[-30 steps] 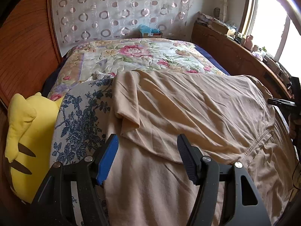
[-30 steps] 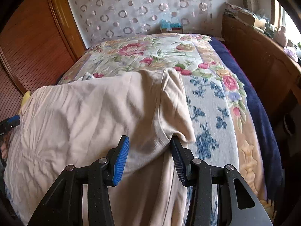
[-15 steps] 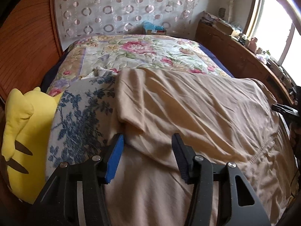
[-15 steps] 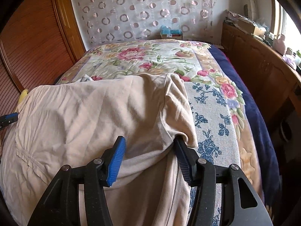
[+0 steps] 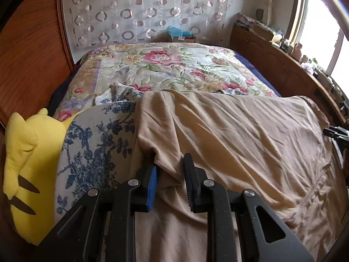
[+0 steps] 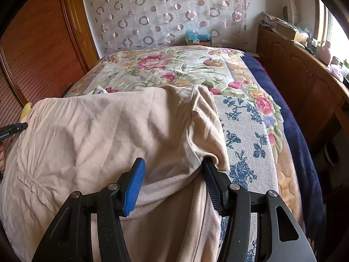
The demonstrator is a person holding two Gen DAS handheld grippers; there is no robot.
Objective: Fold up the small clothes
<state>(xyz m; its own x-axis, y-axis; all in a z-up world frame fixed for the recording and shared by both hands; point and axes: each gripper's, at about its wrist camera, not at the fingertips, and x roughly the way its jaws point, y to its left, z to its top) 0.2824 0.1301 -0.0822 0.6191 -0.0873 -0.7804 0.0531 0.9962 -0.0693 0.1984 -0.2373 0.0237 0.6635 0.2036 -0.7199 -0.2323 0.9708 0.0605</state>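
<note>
beige shirt (image 5: 229, 131) lies spread across the bed (image 5: 170, 65), over the blue-flower cover (image 5: 91, 148). left gripper (image 5: 170, 181) jaws have just been closing, now narrow, with a fold of the shirt's left sleeve edge bunched between the pads, likely a pinch to carry it inward. right gripper (image 6: 174, 183) stands spread, straddling the right sleeve (image 6: 207, 131), not yet gripping. yellow plush (image 5: 26, 163) sits clear at left.

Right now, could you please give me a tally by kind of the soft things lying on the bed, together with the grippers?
Beige garment: 1
Yellow plush toy: 1
Blue-and-white floral cloth: 1
Floral quilt: 1
Grippers: 2, the left gripper closing on a bunched fold of the garment, the right gripper open astride its other side.
Total: 6
</note>
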